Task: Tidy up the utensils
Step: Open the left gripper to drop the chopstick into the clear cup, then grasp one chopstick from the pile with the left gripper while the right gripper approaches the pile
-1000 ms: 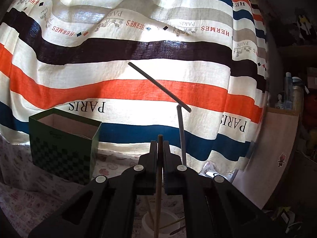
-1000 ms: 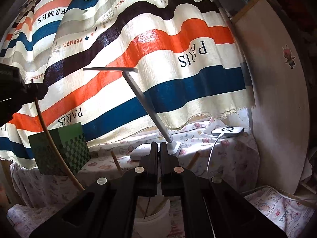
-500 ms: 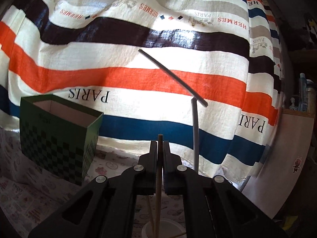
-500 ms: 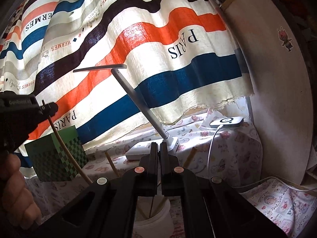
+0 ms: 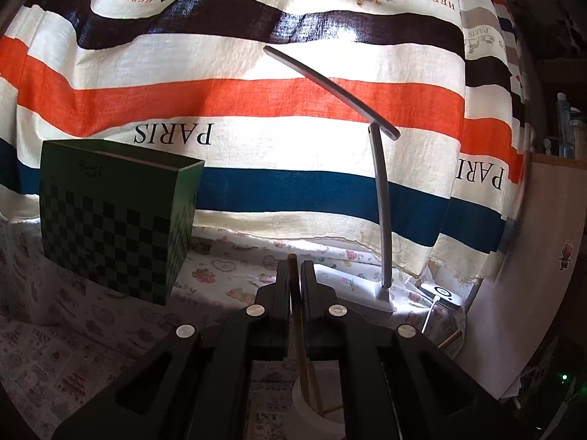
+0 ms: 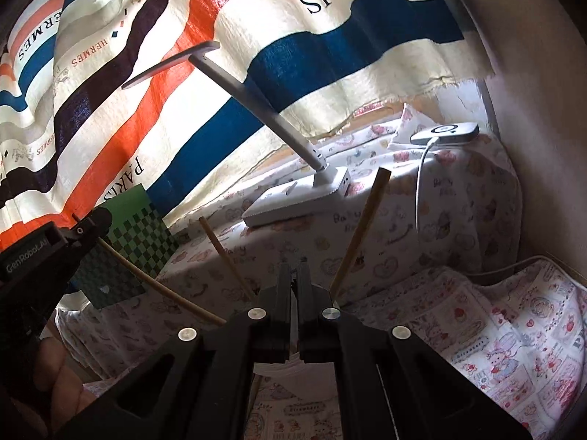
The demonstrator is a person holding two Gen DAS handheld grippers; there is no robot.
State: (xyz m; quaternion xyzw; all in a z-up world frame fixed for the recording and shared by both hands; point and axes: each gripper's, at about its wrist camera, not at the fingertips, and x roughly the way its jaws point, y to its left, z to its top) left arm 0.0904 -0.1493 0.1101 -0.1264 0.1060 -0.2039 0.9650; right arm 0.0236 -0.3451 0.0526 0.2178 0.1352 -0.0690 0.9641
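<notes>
While a striped curtain point(image 5: 256, 102) printed with PARIS and HERMES fills everything beyond the fingers of both grippers, a patterned tablecloth point(image 5: 227, 275) spreads beneath it and runs under the fingertips. Ahead and to the left of the left gripper point(image 5: 294, 271) stands a green checkered box point(image 5: 113, 231), upright with its top open, resting on the cloth. Ahead and to the right of those fingers a white desk lamp point(image 5: 379, 216) rises from its flat base, its head bar slanting up and leftward across the curtain. Past the lamp base, further right, lies a small white device point(image 5: 438, 293) with a cable plugged in.

Below the left fingers sits a white cup point(image 5: 304, 407), part hidden by the gripper body, with thin sticks leaning inside it. The left gripper's fingers are pressed against a wooden chopstick point(image 5: 295, 293), which runs between them, its tip poking just past the fingertips and its lower end reaching down into the cup.

From the right wrist view, the right gripper point(image 6: 294, 275) has its fingers drawn nearly together, with only a narrow slit between them and nothing seen caught there. Two more chopsticks point(image 6: 361, 231) fan outward on either side of those fingers from behind the gripper body.
</notes>
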